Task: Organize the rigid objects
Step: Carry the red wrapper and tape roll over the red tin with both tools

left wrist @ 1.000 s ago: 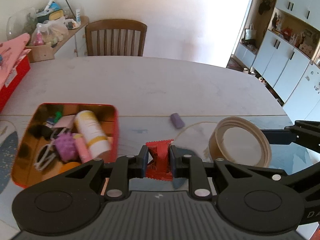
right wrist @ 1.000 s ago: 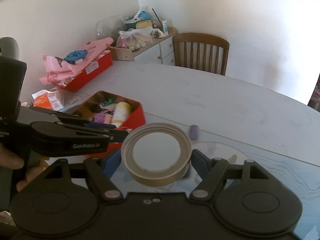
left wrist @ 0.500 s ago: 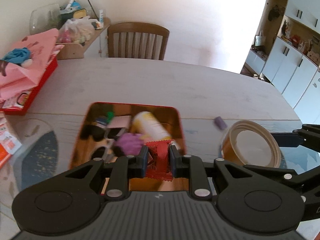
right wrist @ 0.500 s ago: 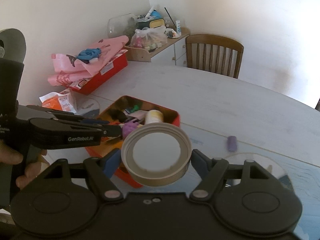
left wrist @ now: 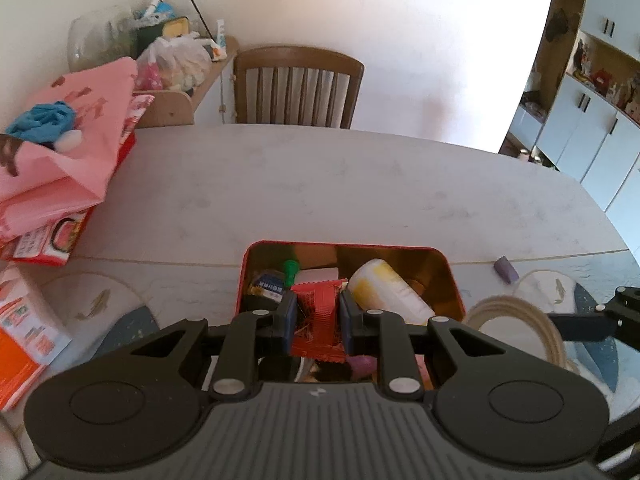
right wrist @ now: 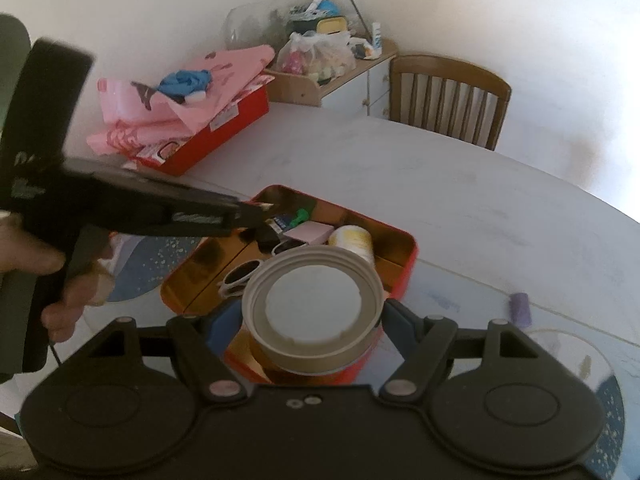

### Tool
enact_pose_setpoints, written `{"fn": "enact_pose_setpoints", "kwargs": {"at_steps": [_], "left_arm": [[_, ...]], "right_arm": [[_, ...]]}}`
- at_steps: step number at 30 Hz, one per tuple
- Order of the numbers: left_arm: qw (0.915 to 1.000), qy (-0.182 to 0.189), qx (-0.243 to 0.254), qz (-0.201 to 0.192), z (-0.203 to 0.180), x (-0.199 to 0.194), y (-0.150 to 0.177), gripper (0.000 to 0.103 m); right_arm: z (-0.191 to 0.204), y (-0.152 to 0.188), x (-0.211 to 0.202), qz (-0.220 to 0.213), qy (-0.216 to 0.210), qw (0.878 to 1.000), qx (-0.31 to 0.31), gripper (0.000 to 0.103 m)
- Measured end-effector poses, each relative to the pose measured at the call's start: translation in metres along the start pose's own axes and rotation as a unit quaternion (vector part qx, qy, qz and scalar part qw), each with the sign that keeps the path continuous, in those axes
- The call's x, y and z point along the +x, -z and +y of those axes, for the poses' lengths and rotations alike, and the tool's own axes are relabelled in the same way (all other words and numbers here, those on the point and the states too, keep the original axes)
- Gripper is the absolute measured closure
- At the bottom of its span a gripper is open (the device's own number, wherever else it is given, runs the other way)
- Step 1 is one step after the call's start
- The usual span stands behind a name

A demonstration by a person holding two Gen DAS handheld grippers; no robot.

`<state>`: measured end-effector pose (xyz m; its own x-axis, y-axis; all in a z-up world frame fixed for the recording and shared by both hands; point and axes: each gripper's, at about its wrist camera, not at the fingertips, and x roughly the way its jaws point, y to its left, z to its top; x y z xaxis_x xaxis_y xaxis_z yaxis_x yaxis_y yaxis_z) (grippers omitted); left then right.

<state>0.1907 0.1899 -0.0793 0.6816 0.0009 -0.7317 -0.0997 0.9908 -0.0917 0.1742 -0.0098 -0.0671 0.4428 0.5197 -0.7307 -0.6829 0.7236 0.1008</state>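
While the left hand-held gripper (left wrist: 317,317) is clenched on a red crinkled foil packet (left wrist: 320,326) above the open red metal tin (left wrist: 451,276) w/ gold inside, the right hand-held gripper (right wrist: 311,322) grips a round beige plastic lid (right wrist: 312,304) over the tin's near corner. A small purple cylinder (right wrist: 520,309) lies on the pale desk (left wrist: 320,184), right of the tin.

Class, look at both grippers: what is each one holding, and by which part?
Left gripper pinches a red packet across its middle. Right gripper clamps a round beige lid by opposite sides of its rim.
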Motion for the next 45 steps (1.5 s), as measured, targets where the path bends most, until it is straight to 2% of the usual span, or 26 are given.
{"fn": "enact_pose_setpoints", "kwargs": {"at_steps": [8,20,36,40,45], "left_arm": [[0.9998,0.01,0.014,0.013,0.008,0.034,-0.011,0.081],[0.9989,0.021,0.023,0.035,0.011,0.073,-0.018,0.081],[0.9978,0.025,-0.007,0.061,0.026,0.09,-0.015,0.081],[0.9977,0.027,-0.013,0.062,0.029,0.09,-0.016,0.081],[0.998,0.018,-0.005,0.061,0.027,0.087,-0.015,0.081]], "right_arm": [[0.003,-0.015,0.039,0.021,0.014,1.0,-0.013,0.027],[0.003,-0.027,0.073,0.037,0.028,0.998,-0.03,0.027],[0.0,-0.034,0.078,0.042,0.023,0.999,-0.026,0.027],[-0.002,-0.032,0.071,0.034,0.023,0.999,-0.023,0.019],[-0.007,-0.029,0.06,0.029,0.021,0.999,-0.003,0.019]]}}
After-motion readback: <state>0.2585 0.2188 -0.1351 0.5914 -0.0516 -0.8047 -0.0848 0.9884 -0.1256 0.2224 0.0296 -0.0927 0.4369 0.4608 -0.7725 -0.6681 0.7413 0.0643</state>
